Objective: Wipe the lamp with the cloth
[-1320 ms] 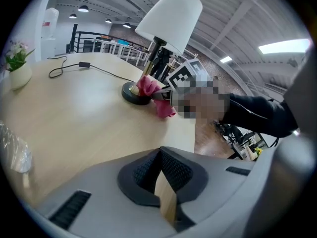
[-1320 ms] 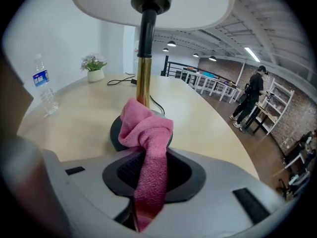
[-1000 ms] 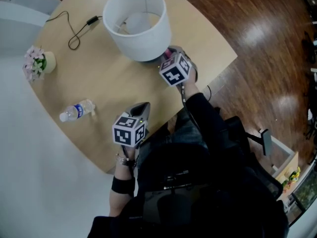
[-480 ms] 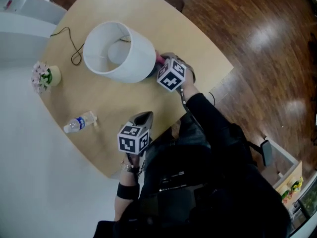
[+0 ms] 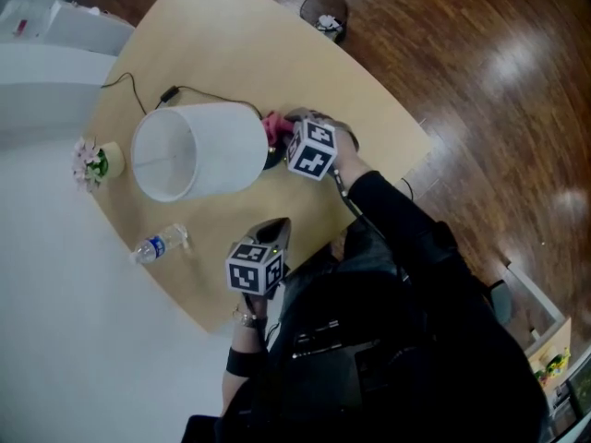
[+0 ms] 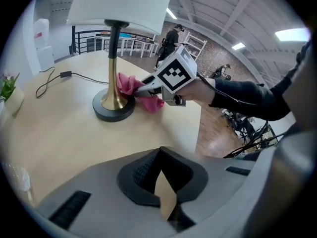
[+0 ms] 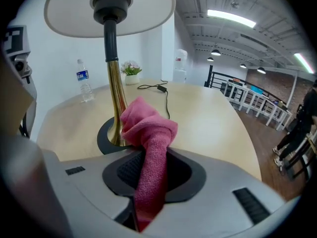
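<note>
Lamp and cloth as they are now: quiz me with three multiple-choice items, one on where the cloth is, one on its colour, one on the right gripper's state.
1. Where on the lamp is the cloth?
A) draped over its top
B) at the foot of its stem, just above the base
C) nowhere near it

2. What colour is the cloth?
A) pink
B) blue
C) white

3. How does the right gripper stand?
A) open and empty
B) shut on the stem
C) shut on the cloth

Answers:
1 B: both gripper views show the cloth bunched beside the stem, low down over the base.
2 A: it shows pink in all three views.
3 C: the right gripper view shows the cloth running down between the jaws, pinched there.
</note>
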